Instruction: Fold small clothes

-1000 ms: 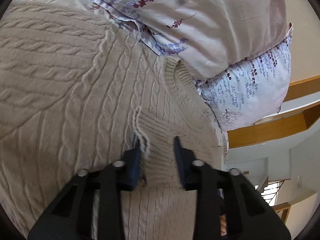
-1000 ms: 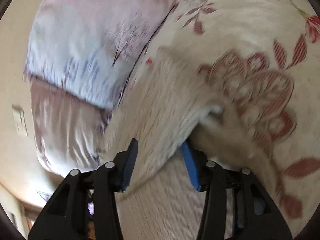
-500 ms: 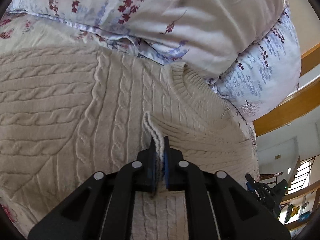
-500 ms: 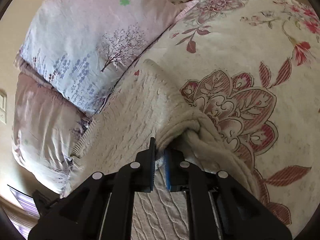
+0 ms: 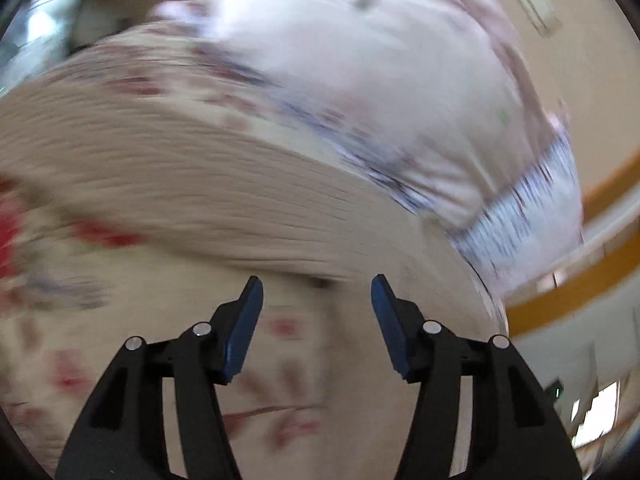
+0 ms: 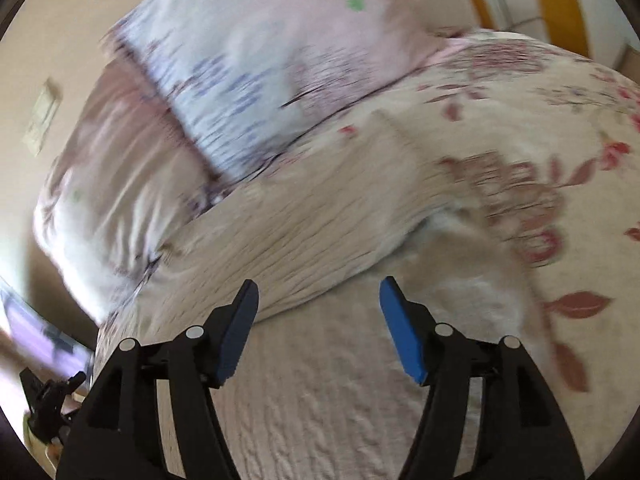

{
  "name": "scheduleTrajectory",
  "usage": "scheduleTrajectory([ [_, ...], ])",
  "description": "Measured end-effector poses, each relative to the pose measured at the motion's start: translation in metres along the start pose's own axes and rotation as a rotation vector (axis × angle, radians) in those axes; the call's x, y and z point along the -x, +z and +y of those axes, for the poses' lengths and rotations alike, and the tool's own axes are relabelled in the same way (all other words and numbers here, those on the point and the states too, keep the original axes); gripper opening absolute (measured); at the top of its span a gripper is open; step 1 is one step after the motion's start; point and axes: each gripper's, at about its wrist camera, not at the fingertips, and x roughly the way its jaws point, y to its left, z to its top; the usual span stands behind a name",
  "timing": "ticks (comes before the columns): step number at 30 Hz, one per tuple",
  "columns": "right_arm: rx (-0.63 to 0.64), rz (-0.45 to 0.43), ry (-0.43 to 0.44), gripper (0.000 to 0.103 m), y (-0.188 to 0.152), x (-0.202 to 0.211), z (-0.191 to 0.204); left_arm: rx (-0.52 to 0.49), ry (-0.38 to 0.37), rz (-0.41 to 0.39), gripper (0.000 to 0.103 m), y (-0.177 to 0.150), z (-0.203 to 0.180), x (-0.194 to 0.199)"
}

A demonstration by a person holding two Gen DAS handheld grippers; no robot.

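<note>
A cream cable-knit sweater point(image 6: 320, 232) lies on a floral bedspread point(image 6: 560, 128), with a folded layer lying across its lower part point(image 6: 328, 380). It shows blurred in the left wrist view point(image 5: 192, 192). My left gripper point(image 5: 316, 292) is open and empty, above the bedspread point(image 5: 288, 360) just short of the sweater's edge. My right gripper point(image 6: 318, 294) is open and empty, above the sweater near the fold's edge. Both views are motion-blurred.
Two floral pillows point(image 6: 248, 60) are stacked at the head of the bed behind the sweater, and they also show in the left wrist view point(image 5: 380, 80). A wooden rail point(image 5: 580, 292) runs along the right beyond the bed. A beige wall point(image 6: 52, 40) is behind the pillows.
Both grippers were shut on sweater fabric half a second ago. Both have opened, let the fabric go and drawn back; the sweater now lies folded over.
</note>
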Motion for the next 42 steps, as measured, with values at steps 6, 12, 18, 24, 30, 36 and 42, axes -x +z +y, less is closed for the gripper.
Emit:
scheduleTrajectory([
  [6,0.038,0.024,0.036,0.067,-0.004,-0.003,0.011,0.214,0.063,-0.08,0.044,0.009,0.07,0.027],
  [12,0.018,0.048,0.054,0.068,-0.005,-0.006,0.008,0.394,0.05,-0.182,0.038,0.027,0.1,0.034],
  [18,0.022,0.057,0.059,0.07,-0.006,-0.007,0.009,0.555,0.002,-0.224,0.021,0.036,0.126,0.036],
  [24,0.018,0.059,0.066,0.07,-0.006,-0.007,0.009,0.602,0.018,-0.242,0.007,0.039,0.139,0.042],
  [30,0.016,0.061,0.08,0.07,-0.006,-0.006,0.008,0.525,0.027,-0.292,0.005,0.049,0.113,0.052],
  [36,0.012,0.059,0.089,0.071,-0.006,-0.005,0.009,0.349,-0.048,-0.315,0.005,0.065,0.047,0.058],
  [42,0.004,0.058,0.101,0.071,-0.007,-0.005,0.007,0.114,-0.14,-0.251,0.005,0.061,-0.053,0.032],
])
